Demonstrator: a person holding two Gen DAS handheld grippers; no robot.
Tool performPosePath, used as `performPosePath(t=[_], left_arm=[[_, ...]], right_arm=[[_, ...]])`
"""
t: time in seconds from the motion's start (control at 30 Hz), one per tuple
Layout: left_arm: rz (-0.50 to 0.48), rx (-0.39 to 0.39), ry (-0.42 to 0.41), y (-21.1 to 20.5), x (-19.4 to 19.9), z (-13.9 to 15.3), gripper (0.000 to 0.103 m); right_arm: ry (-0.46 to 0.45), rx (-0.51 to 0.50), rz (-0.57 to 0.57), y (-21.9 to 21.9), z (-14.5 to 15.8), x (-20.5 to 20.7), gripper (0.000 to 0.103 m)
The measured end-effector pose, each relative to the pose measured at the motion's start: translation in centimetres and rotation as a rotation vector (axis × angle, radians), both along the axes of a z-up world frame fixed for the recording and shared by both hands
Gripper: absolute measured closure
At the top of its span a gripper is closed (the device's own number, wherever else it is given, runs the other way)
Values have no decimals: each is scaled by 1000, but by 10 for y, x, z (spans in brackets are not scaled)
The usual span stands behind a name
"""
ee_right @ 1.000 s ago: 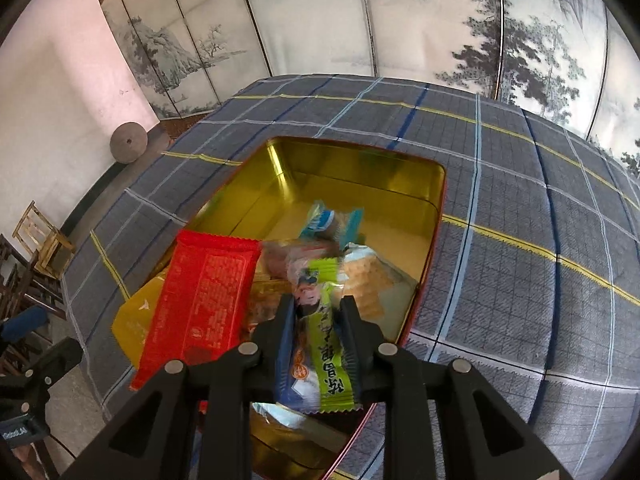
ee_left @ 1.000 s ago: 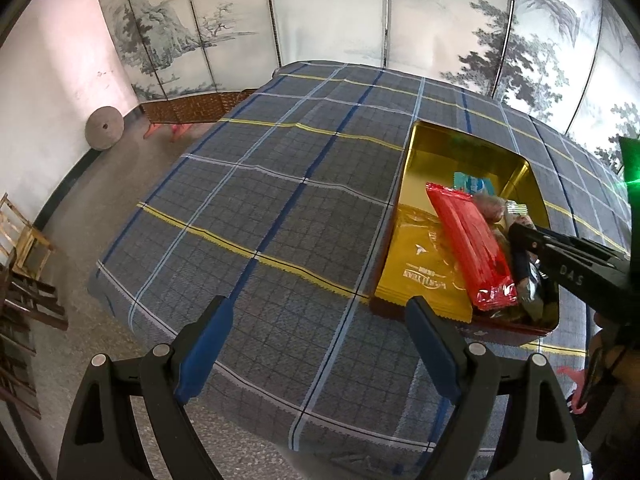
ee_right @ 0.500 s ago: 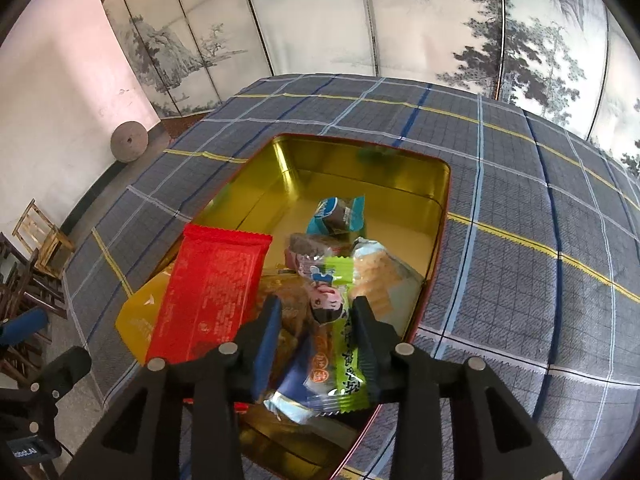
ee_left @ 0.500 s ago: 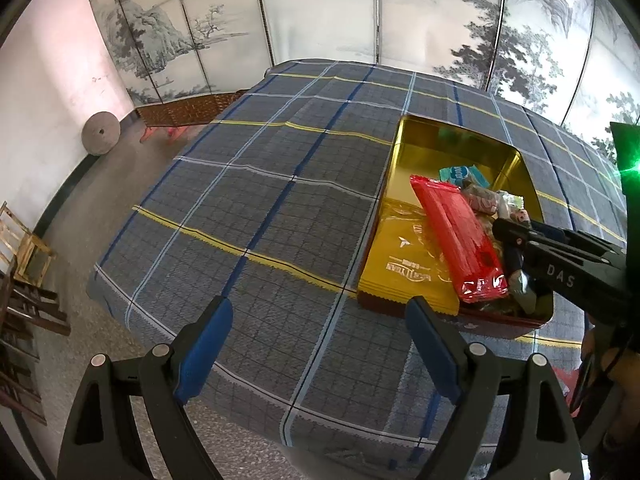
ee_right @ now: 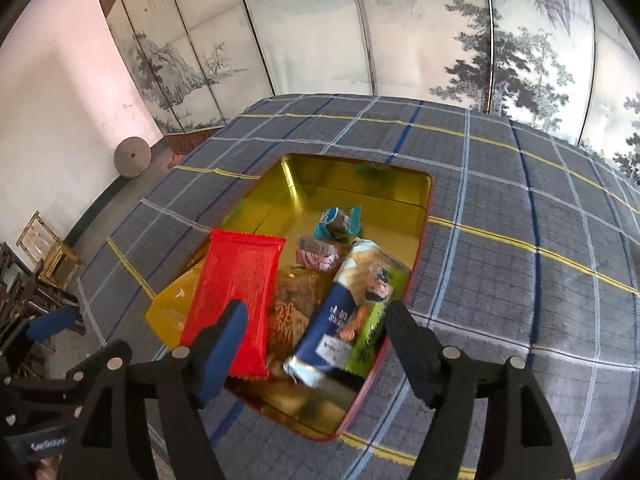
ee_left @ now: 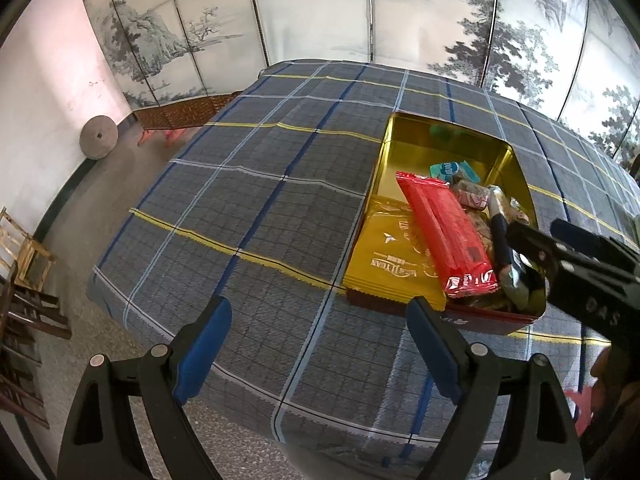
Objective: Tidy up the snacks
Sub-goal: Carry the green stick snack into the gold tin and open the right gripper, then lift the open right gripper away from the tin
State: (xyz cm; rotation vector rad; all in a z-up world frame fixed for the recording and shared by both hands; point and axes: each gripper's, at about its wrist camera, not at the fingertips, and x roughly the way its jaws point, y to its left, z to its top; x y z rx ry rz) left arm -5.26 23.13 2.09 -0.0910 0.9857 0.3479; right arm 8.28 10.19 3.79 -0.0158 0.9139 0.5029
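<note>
A gold tin (ee_left: 440, 132) with a red outside stands on the plaid table, with several snacks in it. A red packet (ee_left: 444, 236) leans over a yellow packet (ee_left: 388, 264). In the right wrist view a blue-and-green packet (ee_right: 348, 316) lies loose in the tin (ee_right: 424, 216) beside the red packet (ee_right: 236, 292). My right gripper (ee_right: 316, 312) hovers just above it, its jaws opening, and neither pad touches the packet. A teal sweet (ee_right: 338, 220) lies farther in. My left gripper (ee_left: 318, 312) is open over bare cloth at the tin's near left corner.
The plaid cloth (ee_left: 260, 220) covers the table, and its edge drops off close in front of both grippers. Wooden chairs (ee_left: 24, 248) and a round stone disc (ee_left: 98, 138) stand on the floor to the left. A painted folding screen (ee_left: 320, 12) closes off the back.
The right gripper's jaws have spread from shut on the blue-and-green packet to wide apart. The packet now lies in the tin, and the gripper has drawn back a little. The left gripper has held still.
</note>
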Motion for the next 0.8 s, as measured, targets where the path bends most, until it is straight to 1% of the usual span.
performPosePath(t=[0.1, 0.4, 0.8], left_arm=[[-4, 2, 0, -3, 0, 1, 16], [-16, 11, -2, -10, 1, 4, 15], [-23, 22, 1, -15, 4, 5, 15]], right_arm=[[-3, 6, -7, -6, 2, -10, 25], [6, -39, 5, -14, 1, -32, 25], [26, -56, 3, -18, -5, -34, 25]])
